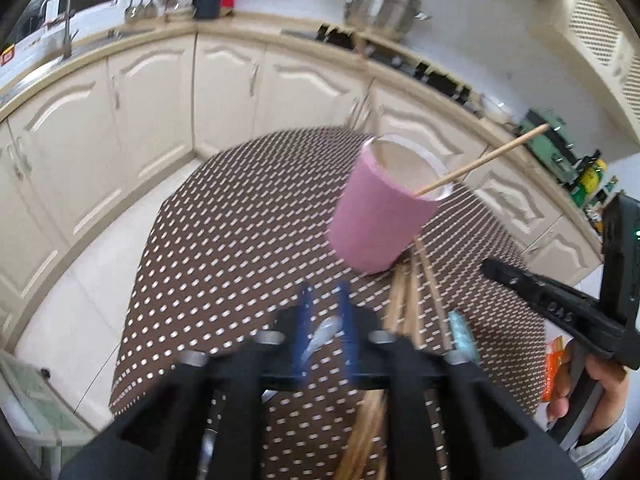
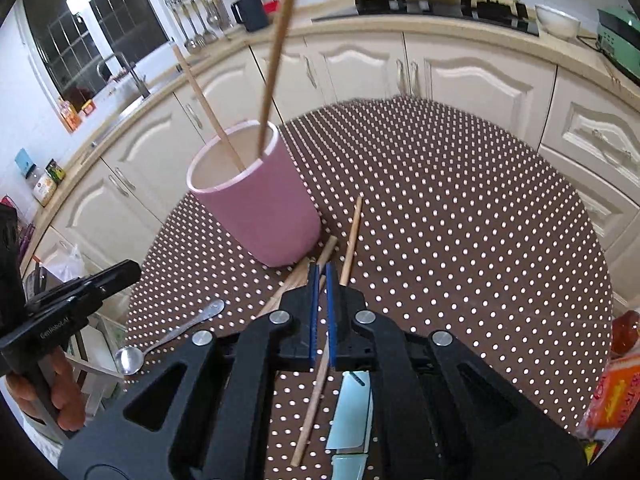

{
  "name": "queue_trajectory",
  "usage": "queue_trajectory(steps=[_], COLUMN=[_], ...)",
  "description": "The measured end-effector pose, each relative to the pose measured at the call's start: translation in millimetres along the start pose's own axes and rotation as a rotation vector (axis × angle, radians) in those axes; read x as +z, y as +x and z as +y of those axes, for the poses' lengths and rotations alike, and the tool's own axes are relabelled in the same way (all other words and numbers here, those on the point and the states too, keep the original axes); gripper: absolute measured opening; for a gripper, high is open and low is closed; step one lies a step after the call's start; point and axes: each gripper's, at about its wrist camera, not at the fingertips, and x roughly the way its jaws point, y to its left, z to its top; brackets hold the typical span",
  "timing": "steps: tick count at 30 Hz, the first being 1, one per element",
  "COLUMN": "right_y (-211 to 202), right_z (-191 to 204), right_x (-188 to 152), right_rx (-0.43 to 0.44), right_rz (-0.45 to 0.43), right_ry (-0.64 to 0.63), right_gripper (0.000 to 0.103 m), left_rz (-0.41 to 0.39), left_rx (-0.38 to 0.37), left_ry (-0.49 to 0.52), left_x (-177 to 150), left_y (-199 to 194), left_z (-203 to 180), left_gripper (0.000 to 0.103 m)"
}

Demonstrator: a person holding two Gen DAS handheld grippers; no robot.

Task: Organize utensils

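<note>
A pink cup [image 2: 260,204] stands on the dotted brown tablecloth [image 2: 460,220] with two wooden chopsticks [image 2: 276,60] leaning in it; in the left wrist view the cup [image 1: 380,216] shows one chopstick [image 1: 484,160]. Loose chopsticks [image 2: 352,240] lie in front of the cup. My right gripper [image 2: 320,276] hovers over them, its blue pads nearly together, nothing clearly held. A metal spoon [image 2: 172,336] lies at the left. My left gripper [image 1: 326,300] is above the spoon handle [image 1: 322,340], pads slightly apart. A pale blue knife [image 2: 352,412] lies near the table's front.
Cream kitchen cabinets [image 2: 480,68] curve around the table. A steel pot [image 1: 380,4] sits on the stove. An orange packet [image 2: 616,392] lies at the table's right edge. The other hand-held gripper shows in each view: the right gripper's body [image 1: 560,312] and the left gripper's body [image 2: 72,304].
</note>
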Motion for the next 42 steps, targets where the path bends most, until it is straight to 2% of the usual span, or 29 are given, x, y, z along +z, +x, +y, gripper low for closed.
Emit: queue_trajectory(steps=[2,5,8,11,13,15,17,18,22,29,34,38,39,42], right_y=[8,15,17,21,23,27,32,34,45,66,83,93,95,96], right_z=[-3,-3,0,2,3,5,6,7,7,13,16,17,17,19], right_x=[-3,-5,-7,-7,-6,-6,-5,-4,-3,6,22,31,34,42], right_rx=[0.007,0.008,0.007,-0.001,-0.008,-0.01,-0.02,-0.022,-0.048,-0.085,-0.14,-0.141,-0.14,-0.148], right_rz=[0.028,0.046,0.066,0.085,0.098,0.108,0.121,0.128,0.164,0.21,0.241,0.253,0.253,0.238], right_ry=[0.007,0.003,-0.006,-0.02,-0.023,-0.025,-0.027,-0.027,-0.024,-0.024,-0.034,-0.029,-0.022,-0.017], right_gripper=[0.005,0.005,0.005,0.005,0.005,0.005,0.005,0.005,0.005,0.005,0.005,0.006,0.007,0.021], left_rz=[0.057,0.188,0.291,0.302,0.314,0.313,0.317,0.316,0.29,0.22,0.171,0.137,0.133,0.124], left_rx=[-0.004,0.024,0.076,0.112,0.126,0.134,0.123,0.126,0.149,0.127,0.108,0.092,0.09,0.081], left_ry=[0.019,0.154,0.211,0.308,0.331,0.362,0.373,0.369,0.328,0.223,0.192,0.178,0.176,0.171], left_x=[-4,-14,-25,-31,-32,-34,-33,-32,-24,-5,5,7,8,10], left_y=[9,34,56,58,59,60,60,63,70,84,77,64,63,59], left_z=[6,2,3,-3,-6,-9,-14,-16,-17,-17,-18,-18,-17,-18], left_gripper=[0.038,0.038,0.038,0.038,0.038,0.035,0.023,0.013,0.007,0.006,0.006,0.006,0.006,0.006])
